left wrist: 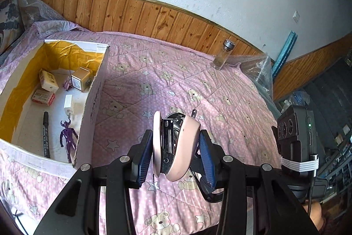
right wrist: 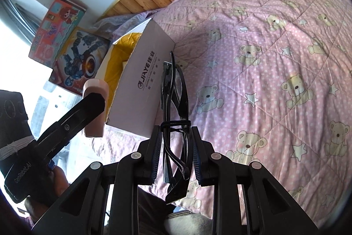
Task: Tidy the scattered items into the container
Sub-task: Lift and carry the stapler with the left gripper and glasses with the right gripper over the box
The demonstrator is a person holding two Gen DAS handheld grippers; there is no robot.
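My left gripper (left wrist: 176,138) is shut on a pink stapler (left wrist: 187,144), held above the pink bear-print quilt (left wrist: 176,72). The white cardboard box (left wrist: 94,102) with a yellow lining stands to its left. In the box lie a black marker (left wrist: 45,136), a purple figure (left wrist: 67,138), a white plug (left wrist: 68,102) and several small cartons (left wrist: 48,80). My right gripper (right wrist: 176,140) is shut on folded black glasses (right wrist: 178,85), just right of the box (right wrist: 143,85). The stapler (right wrist: 96,85) shows at the left of the right wrist view.
A glass jar (left wrist: 223,54) with a metal lid stands at the quilt's far edge by the wood-panelled wall (left wrist: 154,17). A small metal pin (left wrist: 193,113) lies on the quilt beyond the stapler. Two toy boxes (right wrist: 66,43) lean behind the cardboard box. Bubble wrap (left wrist: 259,72) sits at the right corner.
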